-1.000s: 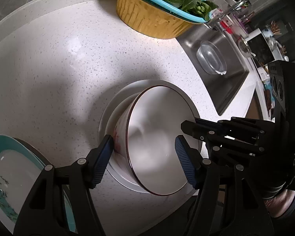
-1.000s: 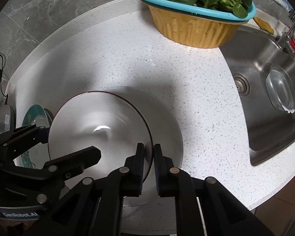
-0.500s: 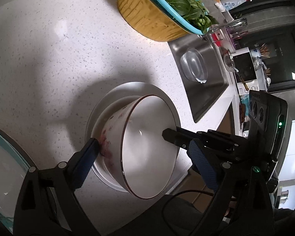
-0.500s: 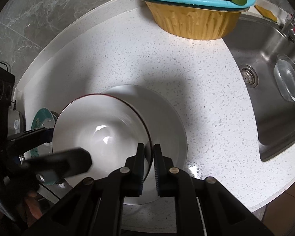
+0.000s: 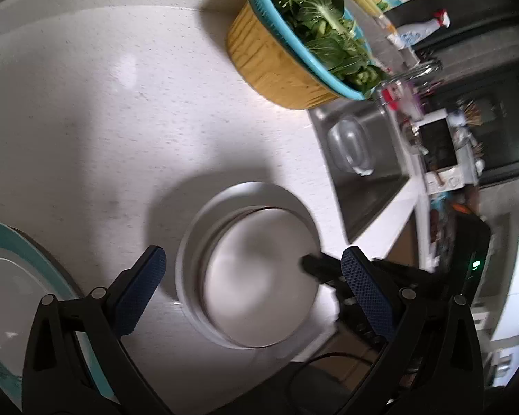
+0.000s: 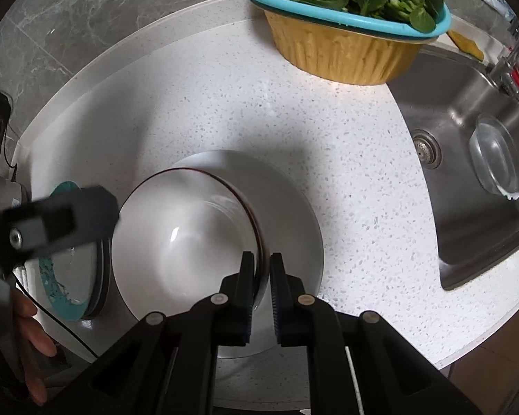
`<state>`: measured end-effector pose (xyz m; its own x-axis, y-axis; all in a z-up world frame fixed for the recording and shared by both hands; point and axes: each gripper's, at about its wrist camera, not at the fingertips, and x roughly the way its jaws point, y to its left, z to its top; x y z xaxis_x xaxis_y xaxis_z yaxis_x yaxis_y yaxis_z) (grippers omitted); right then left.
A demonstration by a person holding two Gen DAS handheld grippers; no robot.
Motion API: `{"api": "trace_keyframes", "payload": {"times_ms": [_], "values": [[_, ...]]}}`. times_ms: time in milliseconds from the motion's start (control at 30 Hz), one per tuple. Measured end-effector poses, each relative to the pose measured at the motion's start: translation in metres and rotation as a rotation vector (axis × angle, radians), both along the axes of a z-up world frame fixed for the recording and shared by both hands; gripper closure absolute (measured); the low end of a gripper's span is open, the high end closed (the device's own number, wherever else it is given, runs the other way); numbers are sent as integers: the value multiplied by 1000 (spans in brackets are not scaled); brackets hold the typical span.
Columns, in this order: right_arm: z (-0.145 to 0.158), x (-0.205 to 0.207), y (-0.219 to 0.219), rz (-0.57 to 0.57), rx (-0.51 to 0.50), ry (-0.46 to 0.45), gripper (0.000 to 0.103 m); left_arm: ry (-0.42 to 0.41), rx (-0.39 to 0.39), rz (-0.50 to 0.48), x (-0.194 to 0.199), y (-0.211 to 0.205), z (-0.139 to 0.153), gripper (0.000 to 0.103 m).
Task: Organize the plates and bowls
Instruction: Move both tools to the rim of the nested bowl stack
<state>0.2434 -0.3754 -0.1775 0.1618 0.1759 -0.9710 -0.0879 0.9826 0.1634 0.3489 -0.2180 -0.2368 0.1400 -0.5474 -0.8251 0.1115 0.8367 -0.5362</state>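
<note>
A white bowl with a dark red rim [image 6: 187,231] sits in a wide white plate [image 6: 294,207] on the speckled counter. My right gripper [image 6: 261,263] is shut on the bowl's right rim, one finger inside and one outside. In the left wrist view the bowl [image 5: 256,276] rests level in the plate [image 5: 197,228]. My left gripper [image 5: 252,276] is open wide above it and holds nothing. A teal-rimmed plate [image 5: 34,249] lies at the left, and it also shows in the right wrist view [image 6: 65,290].
A yellow basket with a teal colander of greens [image 6: 342,34] stands at the back of the counter. A steel sink [image 6: 467,131] with a clear glass bowl [image 6: 498,162] is on the right. The counter's front edge is close below the plate.
The bowl has gone from tilted to level in the white plate. My left gripper has opened wider and pulled back from the bowl. My right gripper keeps its hold on the rim.
</note>
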Motion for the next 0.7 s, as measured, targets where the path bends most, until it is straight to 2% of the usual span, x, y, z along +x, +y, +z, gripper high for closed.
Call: {"api": "trace_keyframes", "payload": {"times_ms": [33,133,333,400,433,467,500,567,600,700], "values": [[0,0,0,-1,-3,-1,92,-4,36,-1,-1,1,-1,0],[2,1,-5,-13,-9,-5,92,1,65,4,-2,10,-2,0],[2,4,-15,-50,-14,-5,92,-30,180,11,-5,28,2,0],[5,4,-21,-74,20,-5,88,-22,194,2,-4,34,2,0],[12,5,-26,-97,72,-22,87,-18,203,-6,-4,36,1,0],[19,6,-30,-108,105,-36,78,-13,221,-20,-4,38,0,0],[26,6,-34,-115,132,-56,61,0,242,-34,-4,38,-2,0],[43,5,-47,-129,174,-110,40,19,264,-53,-6,41,-5,0],[48,6,-53,-135,183,-120,36,23,277,-62,-7,40,-6,0],[43,7,-80,-177,157,-91,35,19,326,-99,-8,34,-12,0]]}}
